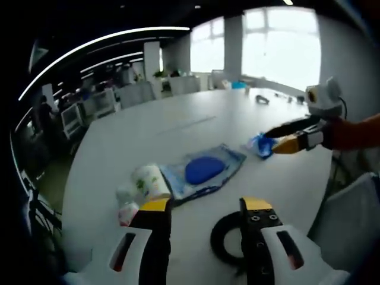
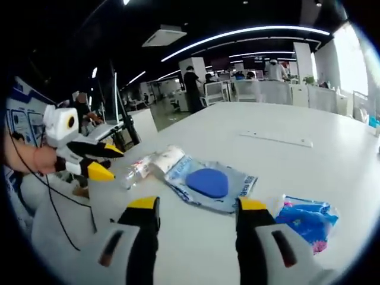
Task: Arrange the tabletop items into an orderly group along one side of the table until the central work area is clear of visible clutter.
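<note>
On the white table (image 1: 178, 127) lies a blue-grey pouch (image 1: 205, 169) with a blue disc on it. A patterned paper roll (image 1: 148, 181) and a small clear bottle (image 1: 126, 211) lie at its left. My left gripper (image 1: 206, 208) is open and holds nothing. A black ring (image 1: 228, 237) lies by its right jaw. My right gripper (image 1: 272, 141) comes in from the right, its tips at a crinkled blue packet (image 1: 260, 145). In the right gripper view my right gripper (image 2: 199, 208) is open in front of the pouch (image 2: 208, 181), with the packet (image 2: 306, 217) outside its right jaw. The left gripper (image 2: 110, 163) hovers near the bottle (image 2: 133, 172) and roll (image 2: 166, 157).
A small dark object (image 1: 261, 99) sits far across the table. A thin flat strip (image 2: 276, 138) lies beyond the pouch. Office desks and chairs (image 1: 136, 94) stand past the far edge, and a person (image 2: 193, 89) stands in the background. A grey chair back (image 1: 350, 219) is near the right edge.
</note>
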`<state>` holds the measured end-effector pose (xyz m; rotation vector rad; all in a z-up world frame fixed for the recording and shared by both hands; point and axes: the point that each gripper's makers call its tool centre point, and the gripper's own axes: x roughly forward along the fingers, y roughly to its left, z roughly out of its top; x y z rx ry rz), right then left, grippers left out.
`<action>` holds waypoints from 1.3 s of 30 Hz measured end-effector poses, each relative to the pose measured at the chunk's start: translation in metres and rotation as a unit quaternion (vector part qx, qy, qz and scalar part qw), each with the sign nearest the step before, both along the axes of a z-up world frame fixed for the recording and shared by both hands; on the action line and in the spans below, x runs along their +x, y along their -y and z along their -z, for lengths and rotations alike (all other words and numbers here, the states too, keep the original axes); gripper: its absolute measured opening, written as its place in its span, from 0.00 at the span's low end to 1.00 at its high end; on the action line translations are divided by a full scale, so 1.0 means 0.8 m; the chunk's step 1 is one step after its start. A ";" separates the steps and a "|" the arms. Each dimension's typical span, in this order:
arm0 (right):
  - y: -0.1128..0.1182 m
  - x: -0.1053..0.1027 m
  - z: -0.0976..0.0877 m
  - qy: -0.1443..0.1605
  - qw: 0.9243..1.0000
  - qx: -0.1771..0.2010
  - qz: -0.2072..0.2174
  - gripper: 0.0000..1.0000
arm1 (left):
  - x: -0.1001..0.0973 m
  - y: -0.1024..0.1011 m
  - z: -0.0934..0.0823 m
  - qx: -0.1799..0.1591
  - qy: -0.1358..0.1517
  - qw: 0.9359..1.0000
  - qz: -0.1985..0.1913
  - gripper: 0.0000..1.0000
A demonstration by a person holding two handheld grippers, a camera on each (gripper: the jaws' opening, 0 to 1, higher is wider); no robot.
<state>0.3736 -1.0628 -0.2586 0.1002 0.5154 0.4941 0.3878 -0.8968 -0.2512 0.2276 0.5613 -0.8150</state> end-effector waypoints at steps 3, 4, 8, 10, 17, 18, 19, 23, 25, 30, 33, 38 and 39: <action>-0.011 -0.004 0.002 -0.002 1.000 0.001 -0.007 0.50 | -0.004 -0.004 0.006 0.003 -0.005 1.000 0.002 0.42; -0.015 -0.006 0.003 -0.003 1.000 0.000 -0.010 0.49 | -0.006 -0.005 0.008 0.003 -0.007 1.000 0.002 0.42; -0.029 -0.014 0.010 -0.010 1.000 -0.001 -0.020 0.49 | -0.011 -0.009 0.018 0.007 -0.018 1.000 0.004 0.42; -0.038 -0.018 0.015 -0.015 1.000 0.001 -0.025 0.48 | -0.016 -0.012 0.026 0.013 -0.028 1.000 0.006 0.42; -0.070 -0.032 0.036 -0.035 0.998 0.000 -0.047 0.47 | -0.027 -0.014 0.051 0.025 -0.055 0.998 0.015 0.41; -0.076 -0.036 0.044 -0.046 0.997 -0.005 -0.054 0.46 | -0.029 -0.013 0.054 0.026 -0.057 0.998 0.016 0.41; -0.077 -0.037 0.046 -0.049 0.997 -0.007 -0.056 0.46 | -0.030 -0.013 0.057 0.028 -0.061 0.998 0.018 0.41; -0.096 -0.046 0.061 -0.061 0.996 -0.008 -0.069 0.45 | -0.039 -0.012 0.080 0.049 -0.083 0.995 0.027 0.40; -0.104 -0.051 0.071 -0.071 0.994 -0.012 -0.079 0.44 | -0.042 -0.009 0.088 0.050 -0.091 0.994 0.029 0.39; -0.118 -0.062 0.093 -0.096 0.991 -0.022 -0.091 0.41 | -0.052 -0.003 0.110 0.075 -0.108 0.990 0.043 0.39; -0.127 -0.065 0.101 -0.102 0.990 -0.023 -0.095 0.39 | -0.054 -0.001 0.119 0.081 -0.114 0.989 0.044 0.38; -0.128 -0.066 0.113 -0.123 0.988 -0.026 -0.087 0.32 | -0.058 -0.002 0.137 0.112 -0.123 0.985 0.049 0.32; -0.128 -0.067 0.114 -0.124 0.988 -0.028 -0.086 0.30 | -0.059 -0.002 0.139 0.114 -0.125 0.984 0.048 0.31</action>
